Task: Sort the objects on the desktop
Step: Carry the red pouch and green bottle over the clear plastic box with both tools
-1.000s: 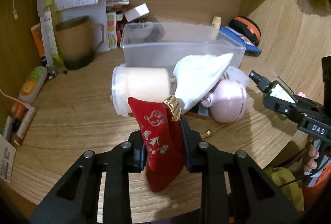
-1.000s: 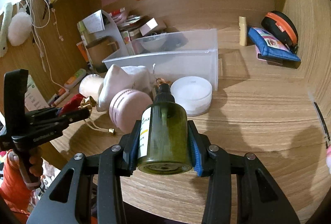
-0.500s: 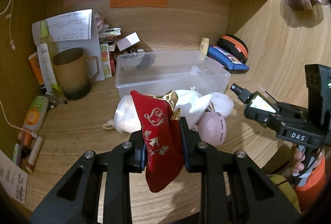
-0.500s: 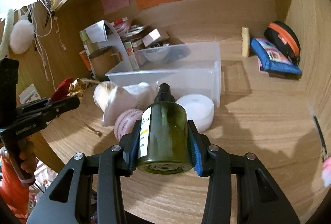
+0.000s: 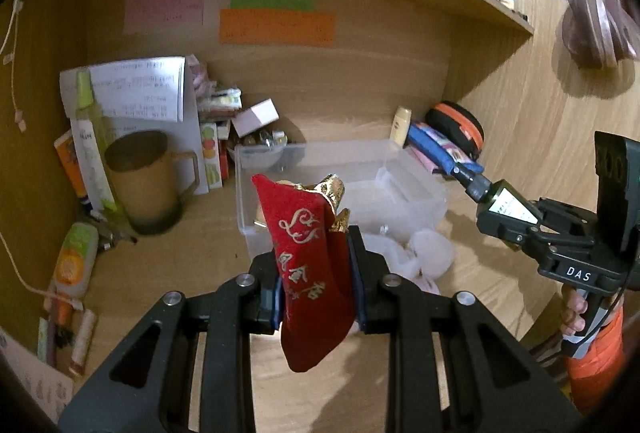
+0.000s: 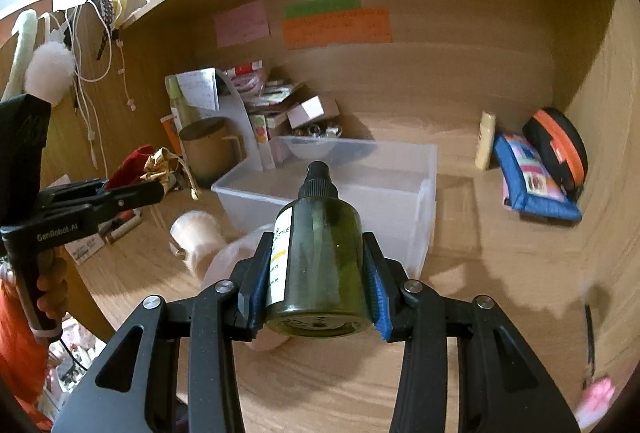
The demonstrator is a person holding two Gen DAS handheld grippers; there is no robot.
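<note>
The left gripper (image 5: 316, 285) is clamped on the red pouch (image 5: 310, 265); the right gripper (image 6: 318, 273) is clamped on the green bottle (image 6: 320, 253). The clear bin (image 6: 352, 193) lies at 12 o'clock, probably nearer the left.

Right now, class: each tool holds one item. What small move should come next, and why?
Probably carry the red pouch, clamped in the left tool, forward over the clear bin and release it. The bin lies open just ahead, and the right tool holds the green bottle nearby.

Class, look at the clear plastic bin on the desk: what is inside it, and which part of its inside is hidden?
The clear plastic bin holds a small bowl at its back-left corner. The green spray bottle in the right gripper hides part of its floor.
</note>
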